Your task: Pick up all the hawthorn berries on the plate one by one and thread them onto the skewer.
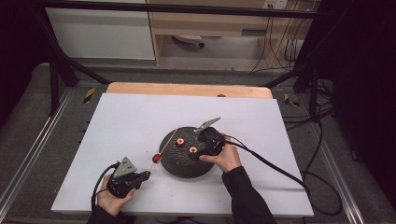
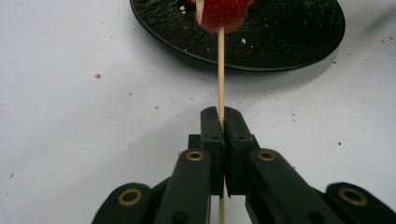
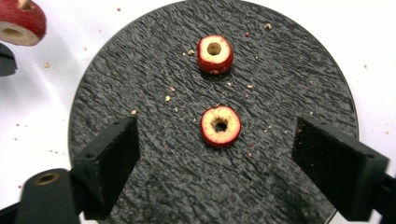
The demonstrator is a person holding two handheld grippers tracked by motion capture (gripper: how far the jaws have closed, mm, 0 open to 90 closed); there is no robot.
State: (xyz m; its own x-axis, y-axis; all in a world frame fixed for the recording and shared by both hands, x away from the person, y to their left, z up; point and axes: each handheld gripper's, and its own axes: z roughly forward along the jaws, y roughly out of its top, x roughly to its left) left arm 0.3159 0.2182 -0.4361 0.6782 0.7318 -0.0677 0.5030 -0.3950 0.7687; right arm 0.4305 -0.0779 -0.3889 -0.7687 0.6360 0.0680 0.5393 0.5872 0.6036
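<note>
The left gripper (image 2: 221, 122) has its fingers clenched on a thin skewer (image 2: 221, 70), near the front left corner of the worktop (image 1: 116, 121). One red fruit piece (image 1: 156, 158) is already threaded on the skewer, just beside the left rim of the black plate (image 1: 187, 172), which lies near the middle of the worktop. Two cored fruit rings lie on the plate: the near ring (image 3: 220, 126) and the far ring (image 3: 215, 53), apart from each other. The right gripper (image 3: 215, 154) hovers above the plate with its fingers released and wide, holding nothing; the near ring is between them but not touched. The step in hand seems to be picking up the next ring. To do it well, I would lower the right gripper straight down so both fingers meet the red skin at opposite sides, and close gently, because the flesh looks soft and may crumble. The hole should stay free and facing the skewer tip. The left gripper should keep the skewer steady.
</note>
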